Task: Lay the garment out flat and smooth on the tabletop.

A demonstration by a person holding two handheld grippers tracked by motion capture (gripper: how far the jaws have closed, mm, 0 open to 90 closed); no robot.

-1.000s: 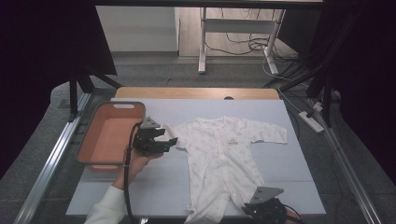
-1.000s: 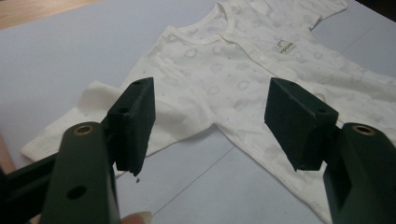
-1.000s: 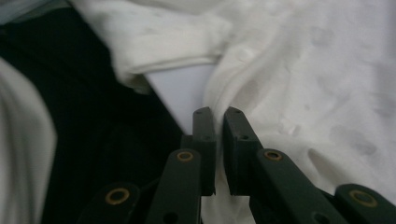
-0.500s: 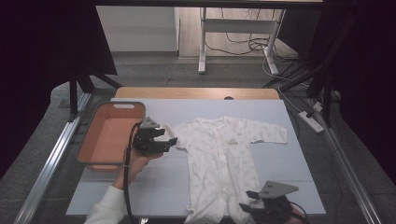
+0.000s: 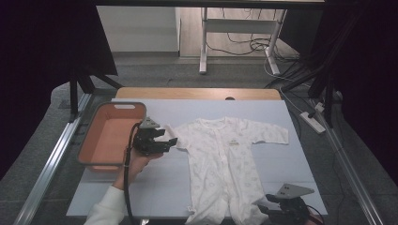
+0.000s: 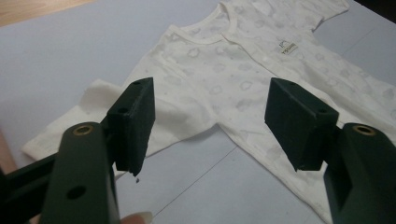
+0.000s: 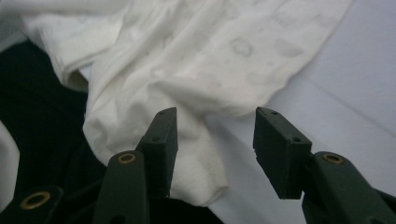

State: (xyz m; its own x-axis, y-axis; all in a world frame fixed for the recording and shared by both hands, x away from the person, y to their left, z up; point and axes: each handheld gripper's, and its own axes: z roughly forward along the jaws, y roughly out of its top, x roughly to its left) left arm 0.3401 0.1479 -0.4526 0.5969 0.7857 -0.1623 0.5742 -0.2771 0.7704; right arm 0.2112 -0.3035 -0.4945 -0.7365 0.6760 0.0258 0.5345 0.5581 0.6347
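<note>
Your two grippers flank a white baby romper (image 5: 225,164) spread flat on the blue-grey table (image 5: 281,112).

Just behind your left gripper (image 5: 170,142) sits the orange bin (image 5: 110,136), with nothing visible inside it. That gripper's jaws stand wide apart, holding nothing, poised over the romper's near sleeve (image 6: 116,121), with the garment's chest ahead of them. Your right gripper (image 5: 270,209), at the table's near edge, is also parted, empty; its left jaw hangs just over a leg cuff (image 7: 201,177), though whether it touches cannot be told.
</note>
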